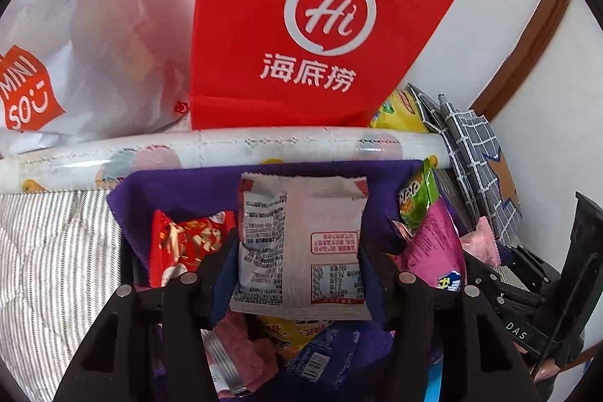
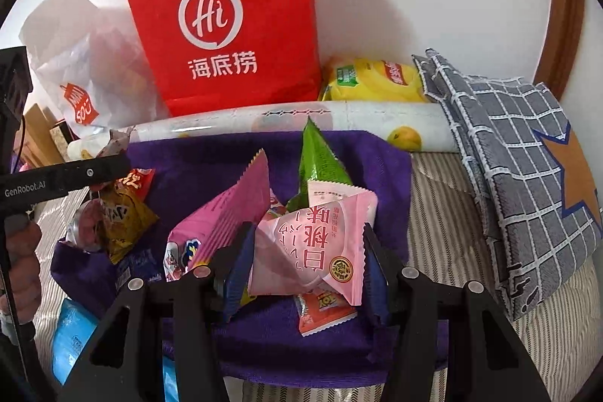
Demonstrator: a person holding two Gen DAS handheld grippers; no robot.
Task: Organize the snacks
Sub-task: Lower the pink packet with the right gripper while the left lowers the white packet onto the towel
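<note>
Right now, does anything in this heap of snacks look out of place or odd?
Mostly the jumble: packets lie piled at all angles on the purple cloth, and a green packet stands on end, point up. Each claw grips a packet, printed white and pale pink.

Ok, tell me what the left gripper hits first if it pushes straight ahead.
The left gripper, shut on a white snack packet, would probably meet the patterned roll lying across the far edge of the purple cloth, then the red paper bag; depth is uncertain.
</note>
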